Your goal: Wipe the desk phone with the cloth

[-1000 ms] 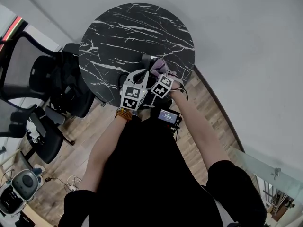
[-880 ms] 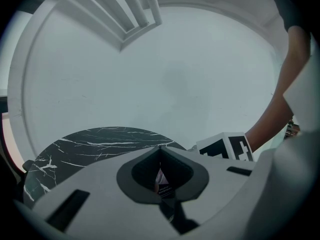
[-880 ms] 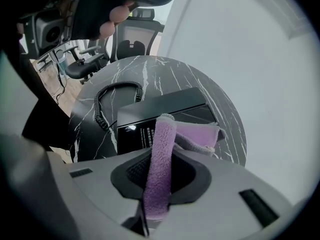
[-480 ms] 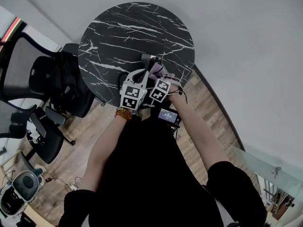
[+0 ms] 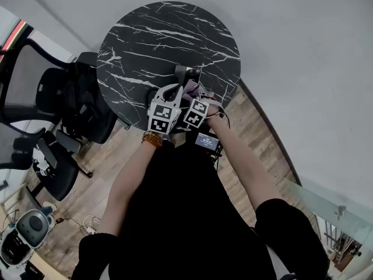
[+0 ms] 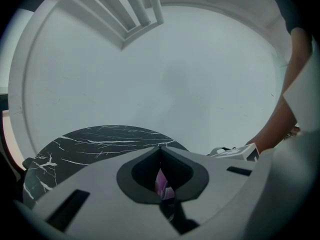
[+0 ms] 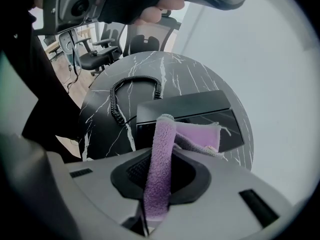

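A black desk phone sits near the near right edge of the round black marble table, its coiled cord looping off to the left. In the right gripper view my right gripper is shut on a purple cloth, whose free end lies on the phone's top. In the head view both grippers hang over the phone, with the cloth between them. My left gripper is shut with nothing seen in it; a bit of purple cloth shows below its jaws. It points at the wall.
Black office chairs stand left of the table on the wooden floor. A small screen device hangs at the person's waist. A pale wall curves round the far and right sides.
My right gripper has slid a little left and toward the person, dragging the cloth across the phone. The left gripper has hardly moved.
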`<state>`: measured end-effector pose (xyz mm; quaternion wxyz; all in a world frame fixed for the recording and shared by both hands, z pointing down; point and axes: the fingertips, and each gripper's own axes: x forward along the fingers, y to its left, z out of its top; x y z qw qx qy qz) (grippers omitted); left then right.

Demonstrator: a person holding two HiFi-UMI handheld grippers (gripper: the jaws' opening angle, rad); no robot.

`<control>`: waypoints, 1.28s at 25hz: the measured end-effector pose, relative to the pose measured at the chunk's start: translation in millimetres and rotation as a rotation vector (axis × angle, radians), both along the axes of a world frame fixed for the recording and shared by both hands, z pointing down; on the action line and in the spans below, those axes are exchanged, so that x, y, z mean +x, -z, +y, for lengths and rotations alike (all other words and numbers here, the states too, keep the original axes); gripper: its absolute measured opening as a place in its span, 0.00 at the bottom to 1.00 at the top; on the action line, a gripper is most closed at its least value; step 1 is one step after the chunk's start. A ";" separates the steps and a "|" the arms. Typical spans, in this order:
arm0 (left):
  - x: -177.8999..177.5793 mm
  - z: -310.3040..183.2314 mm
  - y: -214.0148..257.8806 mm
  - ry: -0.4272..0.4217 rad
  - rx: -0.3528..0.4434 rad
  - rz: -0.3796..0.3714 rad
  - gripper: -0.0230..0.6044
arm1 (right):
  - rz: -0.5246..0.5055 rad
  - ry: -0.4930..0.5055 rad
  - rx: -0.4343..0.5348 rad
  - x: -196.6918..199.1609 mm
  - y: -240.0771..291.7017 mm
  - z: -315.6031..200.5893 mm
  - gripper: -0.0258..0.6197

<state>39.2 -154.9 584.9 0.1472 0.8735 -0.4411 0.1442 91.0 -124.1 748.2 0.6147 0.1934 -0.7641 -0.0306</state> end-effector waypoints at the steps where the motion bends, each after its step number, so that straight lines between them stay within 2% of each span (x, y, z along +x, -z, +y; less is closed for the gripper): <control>1: 0.0 0.1 0.2 0.001 -0.002 0.002 0.06 | -0.002 0.002 -0.002 -0.2 -0.6 1.5 0.14; 25: -4.6 -2.0 -4.1 0.021 -0.021 0.012 0.06 | -0.072 -0.005 -0.118 -8.9 -12.6 29.0 0.14; 27: -4.6 -2.1 -2.7 0.023 -0.018 0.012 0.06 | -0.088 -0.030 -0.159 -9.6 -14.6 33.1 0.14; 30: -3.1 -4.0 6.6 0.024 -0.005 0.024 0.06 | -0.189 -0.075 -0.301 -13.0 -19.1 41.3 0.14; 32: -4.2 -6.3 14.4 0.030 0.014 0.032 0.06 | -0.335 -0.160 -0.312 -17.5 0.3 32.2 0.14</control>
